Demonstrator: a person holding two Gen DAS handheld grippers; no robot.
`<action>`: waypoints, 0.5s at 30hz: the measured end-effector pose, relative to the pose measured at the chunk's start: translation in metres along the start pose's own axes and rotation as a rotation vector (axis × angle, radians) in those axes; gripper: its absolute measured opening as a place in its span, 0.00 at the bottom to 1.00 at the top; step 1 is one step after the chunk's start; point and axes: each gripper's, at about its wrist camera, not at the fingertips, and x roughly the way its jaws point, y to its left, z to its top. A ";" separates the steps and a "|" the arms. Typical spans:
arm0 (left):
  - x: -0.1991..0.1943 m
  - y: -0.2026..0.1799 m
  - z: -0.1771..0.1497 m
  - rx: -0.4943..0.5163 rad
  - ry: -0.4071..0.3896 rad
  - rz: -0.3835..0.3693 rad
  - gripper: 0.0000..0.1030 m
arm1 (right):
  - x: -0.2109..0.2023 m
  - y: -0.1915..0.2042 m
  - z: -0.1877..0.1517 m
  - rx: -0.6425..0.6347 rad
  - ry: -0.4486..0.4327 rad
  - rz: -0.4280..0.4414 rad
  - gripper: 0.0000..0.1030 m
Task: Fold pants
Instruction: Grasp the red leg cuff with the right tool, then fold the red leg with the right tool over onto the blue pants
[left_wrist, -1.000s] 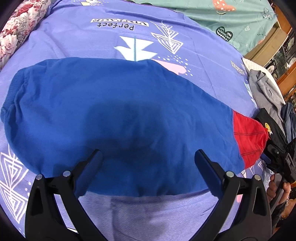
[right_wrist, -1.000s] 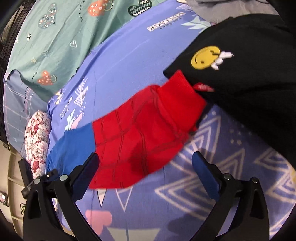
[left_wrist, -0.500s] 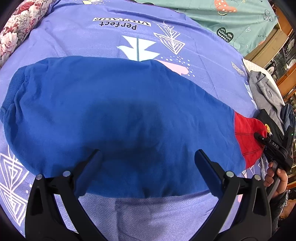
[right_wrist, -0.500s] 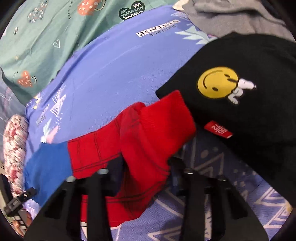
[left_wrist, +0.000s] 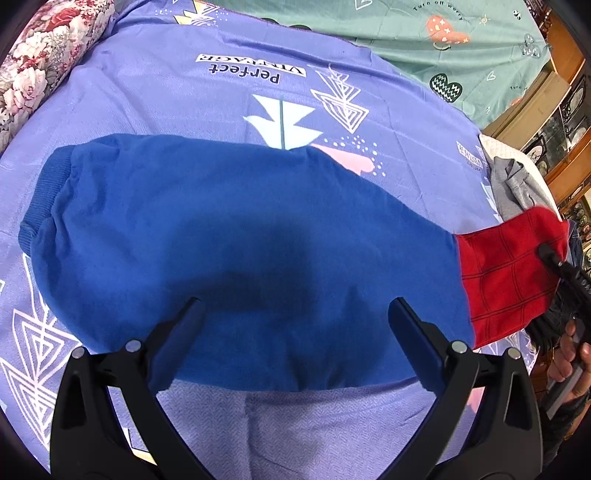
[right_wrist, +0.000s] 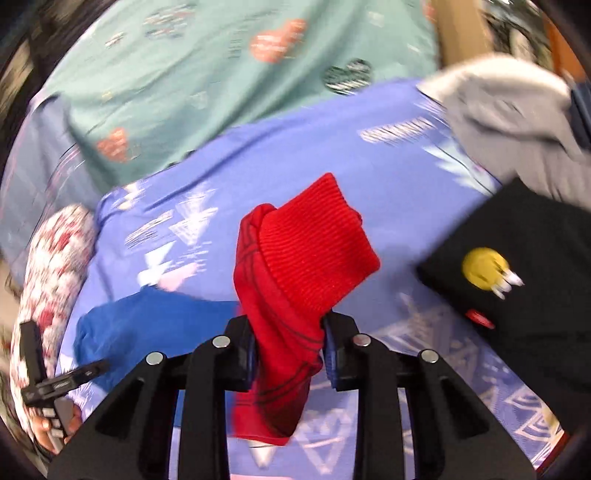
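Purple bedsheet — only right gripper view shows clamped pants.

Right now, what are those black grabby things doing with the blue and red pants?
A person is folding the blue pants with red cuffs, which lie flat on the purple patterned bedsheet. The right gripper is shut on the red ribbed cuff end and holds it up off the sheet. The left gripper hangs open over the blue middle, holding nothing. A black folded garment with a yellow smiley lies nearby.
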 end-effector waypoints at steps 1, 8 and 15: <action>-0.002 0.002 0.000 -0.003 -0.006 0.000 0.98 | 0.002 0.014 0.001 -0.028 0.007 0.013 0.28; -0.017 0.020 -0.003 -0.042 -0.033 0.020 0.98 | 0.062 0.117 -0.016 -0.221 0.129 0.074 0.29; -0.025 0.039 -0.005 -0.091 -0.043 0.055 0.98 | 0.134 0.160 -0.062 -0.229 0.342 0.128 0.74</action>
